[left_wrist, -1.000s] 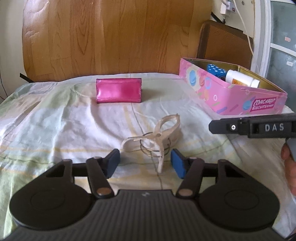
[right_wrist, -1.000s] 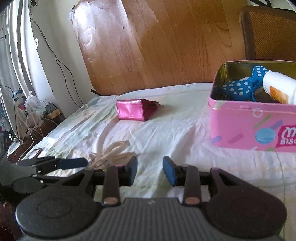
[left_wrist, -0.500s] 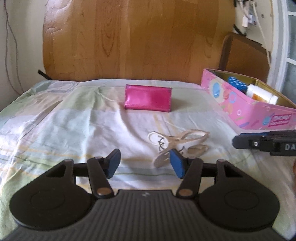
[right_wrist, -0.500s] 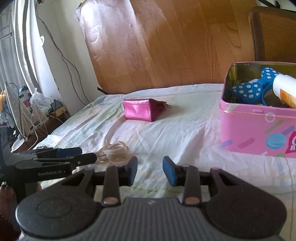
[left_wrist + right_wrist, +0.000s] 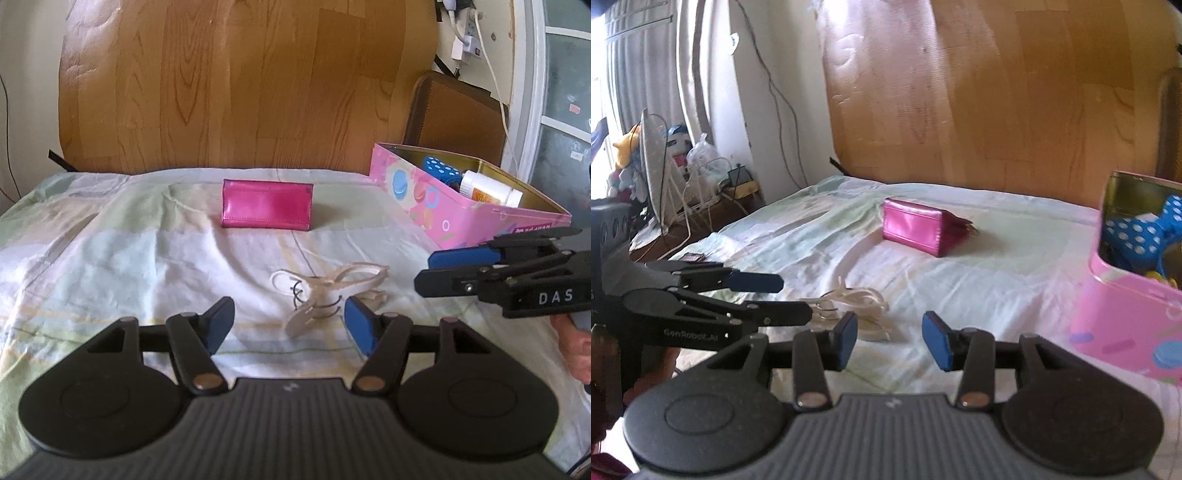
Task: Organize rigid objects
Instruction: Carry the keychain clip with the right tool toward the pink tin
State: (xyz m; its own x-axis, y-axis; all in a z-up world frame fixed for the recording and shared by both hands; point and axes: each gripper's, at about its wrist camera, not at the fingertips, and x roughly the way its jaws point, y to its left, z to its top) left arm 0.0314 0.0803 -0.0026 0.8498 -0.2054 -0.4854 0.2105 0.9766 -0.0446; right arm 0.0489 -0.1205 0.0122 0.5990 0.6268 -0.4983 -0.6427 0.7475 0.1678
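My left fingers (image 5: 290, 319), spread and empty, have dropped back toward the clips (image 5: 325, 295) mid-bed; right fingers (image 5: 888, 338) spread too.

I am seeing a wooden board (image 5: 240, 85) leaning behind the bed, cables (image 5: 701, 206) lying on the floor, curtains (image 5: 642, 62) hanging left.

Cream clothespins (image 5: 325, 295) with wire springs, heaped on bed sheet. Glossy pink pouch (image 5: 266, 205) upright farther back. Open pink biscuit tin (image 5: 461, 218) at right, holding blue polka-dot item (image 5: 1145, 230), white bottle (image 5: 491, 188).
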